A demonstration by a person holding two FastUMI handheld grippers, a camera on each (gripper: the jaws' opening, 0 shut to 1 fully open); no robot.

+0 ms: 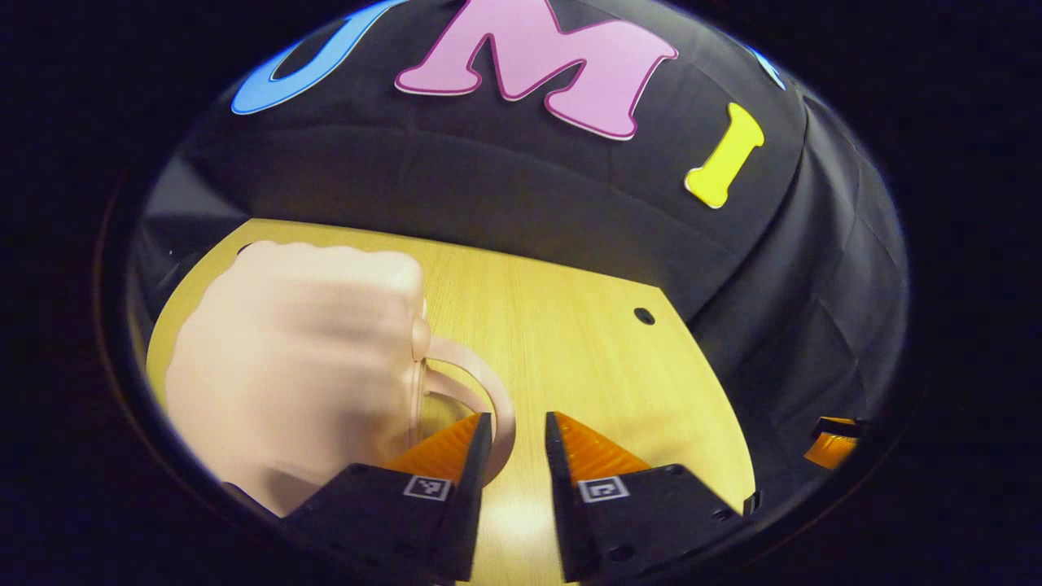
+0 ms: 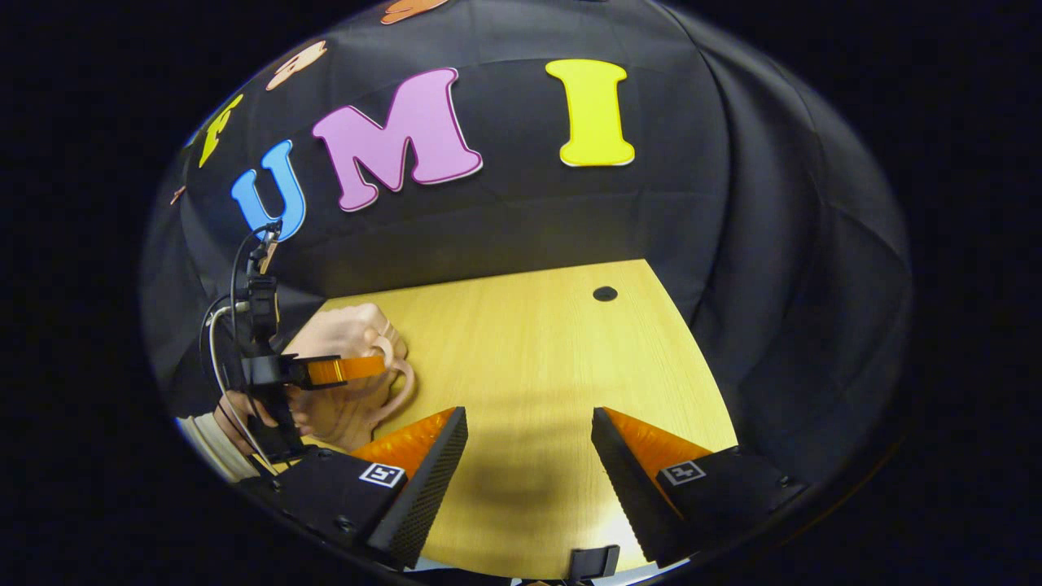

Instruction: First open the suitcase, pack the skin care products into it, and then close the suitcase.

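Observation:
A small pale pink suitcase [image 1: 301, 366] lies shut on the wooden table [image 1: 570, 342], blurred, at the left of the left gripper view. Its loop handle [image 1: 492, 391] curves out to the right and runs just inside my left gripper's left finger. My left gripper [image 1: 517, 431] is open, and its right finger stands apart from the handle. In the right gripper view the suitcase [image 2: 346, 325] sits at the table's far left, with the left gripper [image 2: 346, 370] held level at its handle [image 2: 404, 387]. My right gripper [image 2: 529, 427] is wide open over bare table [image 2: 529, 358].
A hand [image 2: 236, 411] and pale sleeve [image 2: 203, 439] hold the left gripper, with cables [image 2: 232, 285] rising above it. A small dark hole [image 2: 604, 293] marks the table's far right corner. The black cloth wall closes the back and right sides. The right gripper's orange finger [image 1: 830, 443] shows far right.

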